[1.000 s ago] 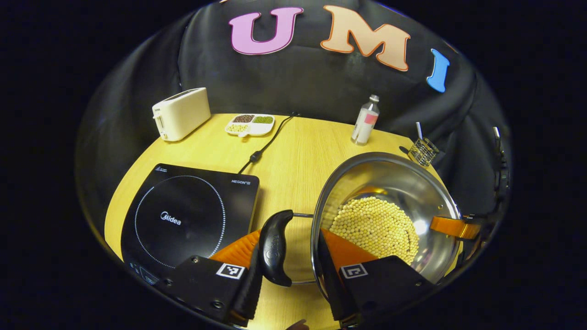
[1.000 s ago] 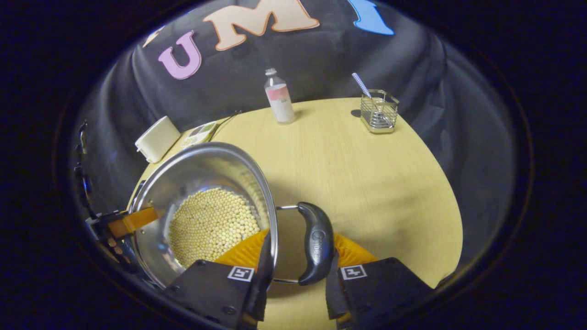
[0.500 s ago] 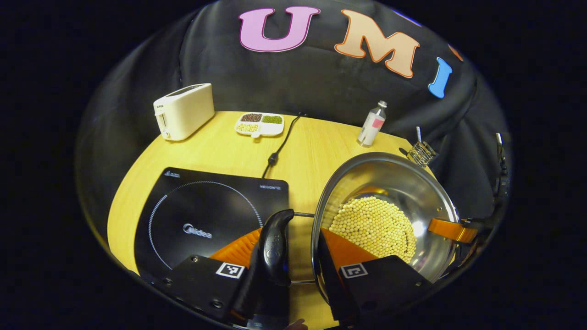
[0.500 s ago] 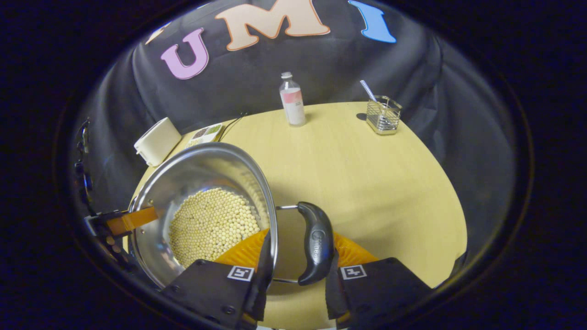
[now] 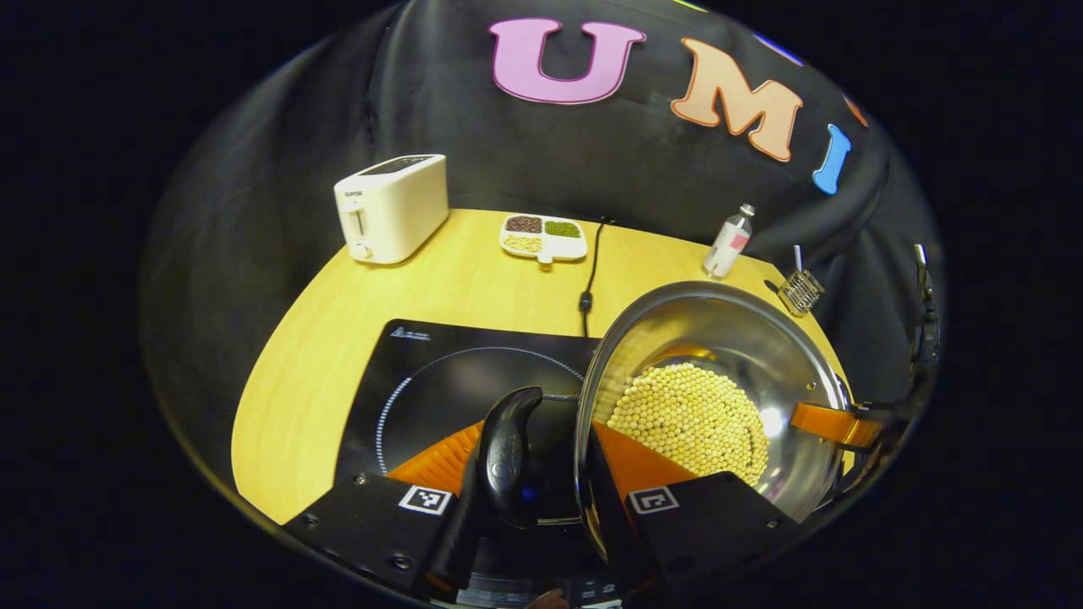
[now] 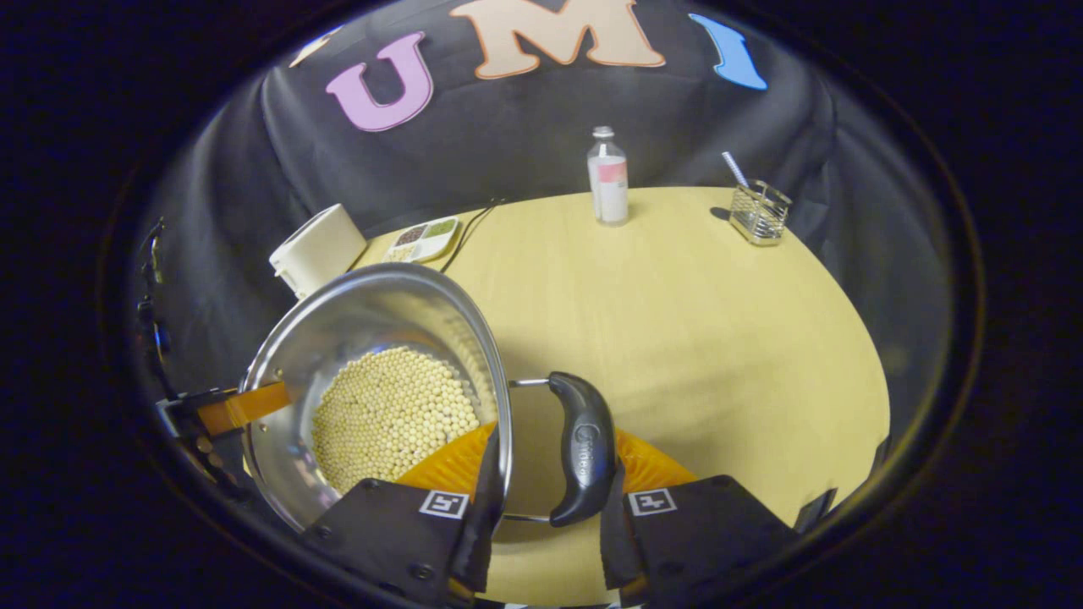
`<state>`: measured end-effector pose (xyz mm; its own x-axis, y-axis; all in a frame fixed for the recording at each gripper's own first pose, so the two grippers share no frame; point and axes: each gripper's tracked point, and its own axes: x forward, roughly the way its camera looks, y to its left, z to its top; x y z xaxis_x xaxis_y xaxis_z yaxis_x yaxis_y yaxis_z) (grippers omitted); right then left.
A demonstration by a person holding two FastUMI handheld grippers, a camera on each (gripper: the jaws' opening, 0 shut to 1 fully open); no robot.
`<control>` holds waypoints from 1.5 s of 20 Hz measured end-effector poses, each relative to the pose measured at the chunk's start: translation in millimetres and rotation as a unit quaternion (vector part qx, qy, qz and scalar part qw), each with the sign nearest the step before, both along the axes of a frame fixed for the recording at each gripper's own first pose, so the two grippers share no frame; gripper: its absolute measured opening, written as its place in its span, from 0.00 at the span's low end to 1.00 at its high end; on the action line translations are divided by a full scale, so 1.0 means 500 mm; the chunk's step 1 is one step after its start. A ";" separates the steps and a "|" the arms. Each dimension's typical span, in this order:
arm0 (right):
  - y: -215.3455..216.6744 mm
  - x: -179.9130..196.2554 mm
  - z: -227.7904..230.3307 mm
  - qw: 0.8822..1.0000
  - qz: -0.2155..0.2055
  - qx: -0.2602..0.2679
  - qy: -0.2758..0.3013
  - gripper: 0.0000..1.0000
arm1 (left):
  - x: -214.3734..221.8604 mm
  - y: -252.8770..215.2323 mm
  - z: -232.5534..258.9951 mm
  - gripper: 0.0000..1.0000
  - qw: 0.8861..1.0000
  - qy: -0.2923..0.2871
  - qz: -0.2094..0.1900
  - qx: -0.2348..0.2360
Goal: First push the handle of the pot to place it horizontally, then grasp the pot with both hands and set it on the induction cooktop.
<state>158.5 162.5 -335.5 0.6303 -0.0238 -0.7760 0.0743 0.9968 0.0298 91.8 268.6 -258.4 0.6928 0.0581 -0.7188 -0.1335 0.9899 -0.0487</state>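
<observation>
A steel pot (image 5: 719, 326) holding yellow beans (image 5: 689, 419) hangs between both grippers. My left gripper (image 5: 529, 516) is shut on the pot's black side handle (image 5: 508, 452), one finger outside the handle and the other inside the pot wall. That handle hangs over the black induction cooktop (image 5: 440, 372). In the right gripper view, my right gripper (image 6: 546, 516) is shut on the opposite black handle (image 6: 584, 448) of the pot (image 6: 364, 313) in the same way. Each view shows the other gripper across the pot, the right one (image 5: 838, 423) and the left one (image 6: 241, 408).
On the wooden table (image 6: 677, 321) a white toaster (image 5: 391, 207) and a divided dish (image 5: 543, 237) stand at the back. The cooktop's cord (image 5: 590, 271) runs toward the wall. A small bottle (image 6: 609, 178) and a wire holder (image 6: 759, 211) stand at the back right.
Both grippers have carried the pot to the left. The cooktop, earlier off to the left of the handle, now lies beneath it. Both grips are unchanged.
</observation>
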 end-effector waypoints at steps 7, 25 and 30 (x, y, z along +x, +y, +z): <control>0.126 0.005 -0.038 1.000 0.012 0.008 0.011 0.48 | -0.024 0.125 0.002 0.61 1.000 0.007 0.016 0.006; 0.293 0.044 -0.084 1.000 0.016 0.011 0.019 0.48 | -0.026 0.298 -0.012 0.61 1.000 0.008 0.023 0.004; 0.289 0.038 -0.085 1.000 0.012 0.008 0.021 0.53 | -0.014 0.297 -0.016 0.66 1.000 0.003 0.008 0.015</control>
